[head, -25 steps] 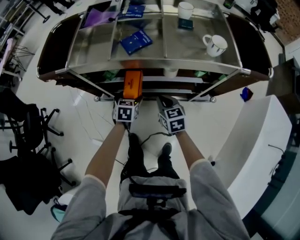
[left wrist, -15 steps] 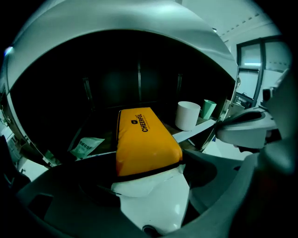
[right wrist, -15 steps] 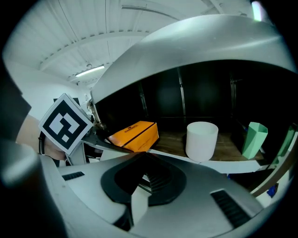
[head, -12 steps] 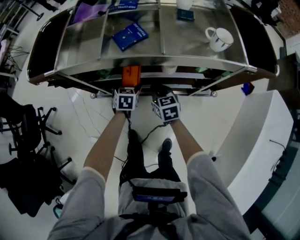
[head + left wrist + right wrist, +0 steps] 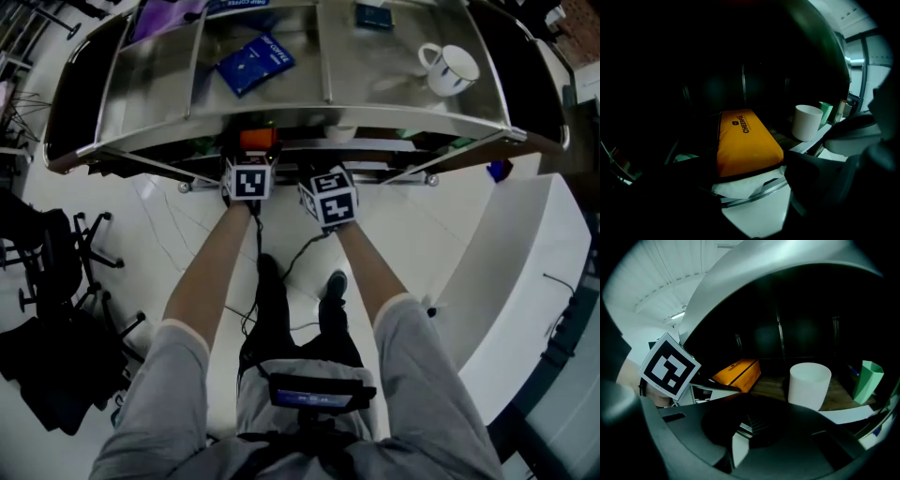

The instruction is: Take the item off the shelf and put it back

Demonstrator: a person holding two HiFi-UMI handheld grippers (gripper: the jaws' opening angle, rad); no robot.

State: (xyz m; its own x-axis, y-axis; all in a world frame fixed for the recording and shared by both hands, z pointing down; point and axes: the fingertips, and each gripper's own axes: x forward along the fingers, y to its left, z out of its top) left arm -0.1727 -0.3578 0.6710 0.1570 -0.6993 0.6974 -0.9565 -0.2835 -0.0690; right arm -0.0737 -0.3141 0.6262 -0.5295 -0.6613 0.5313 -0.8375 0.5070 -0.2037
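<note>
An orange pack printed CHEERFUL (image 5: 745, 140) lies lengthwise between the jaws of my left gripper (image 5: 747, 174), which is shut on its near end. The pack reaches into the dark lower shelf under the glass top (image 5: 281, 112). From above only the pack's near end (image 5: 258, 139) shows ahead of the left gripper (image 5: 253, 155). My right gripper (image 5: 323, 173) hovers just right of it at the shelf's front edge, jaws together with nothing in them (image 5: 754, 427). The right gripper view shows the orange pack (image 5: 738, 372) to its left.
On the lower shelf stand a white cup (image 5: 809, 383) and a green object (image 5: 867, 380), right of the pack. The glass top carries a blue packet (image 5: 251, 64), a mug (image 5: 450, 67) and a small box (image 5: 372, 14). Office chairs (image 5: 56, 272) stand left, a white counter (image 5: 506, 281) right.
Both grippers have moved forward to the shelf's front edge. The orange pack has slid further under the glass top, so less of it shows from above.
</note>
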